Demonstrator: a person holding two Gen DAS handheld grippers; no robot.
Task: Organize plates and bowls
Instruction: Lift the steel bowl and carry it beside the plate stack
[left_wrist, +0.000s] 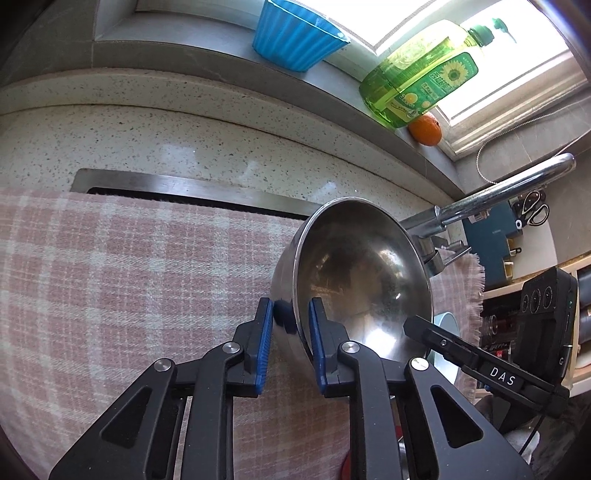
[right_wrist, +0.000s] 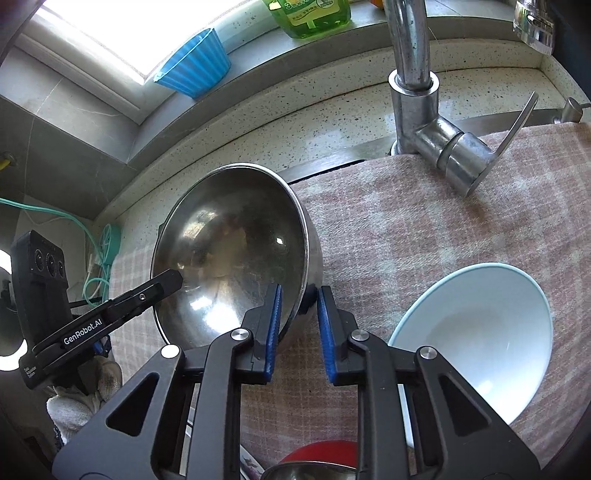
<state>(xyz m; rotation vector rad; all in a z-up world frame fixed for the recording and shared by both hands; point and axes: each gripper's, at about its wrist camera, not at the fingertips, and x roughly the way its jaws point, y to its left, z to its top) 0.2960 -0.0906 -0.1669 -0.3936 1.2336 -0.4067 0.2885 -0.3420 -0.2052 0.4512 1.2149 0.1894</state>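
A steel bowl (left_wrist: 362, 266) (right_wrist: 229, 243) is tilted over a pink checked cloth (left_wrist: 110, 277). My left gripper (left_wrist: 291, 325) is shut on the bowl's left rim, one blue pad inside and one outside. My right gripper (right_wrist: 300, 317) is shut on the opposite rim in the same way. Each gripper shows at the bowl's far side in the other wrist view, the right gripper (left_wrist: 443, 339) and the left gripper (right_wrist: 147, 291). A white bowl (right_wrist: 480, 332) with a pale blue outside sits on the cloth just right of the right gripper.
A chrome faucet (right_wrist: 413, 74) with its lever stands behind the cloth. A blue ribbed cup (left_wrist: 295, 33), a green dish soap bottle (left_wrist: 417, 81) and an orange (left_wrist: 424, 129) sit on the window sill. A red dish (right_wrist: 321, 454) lies at the near edge.
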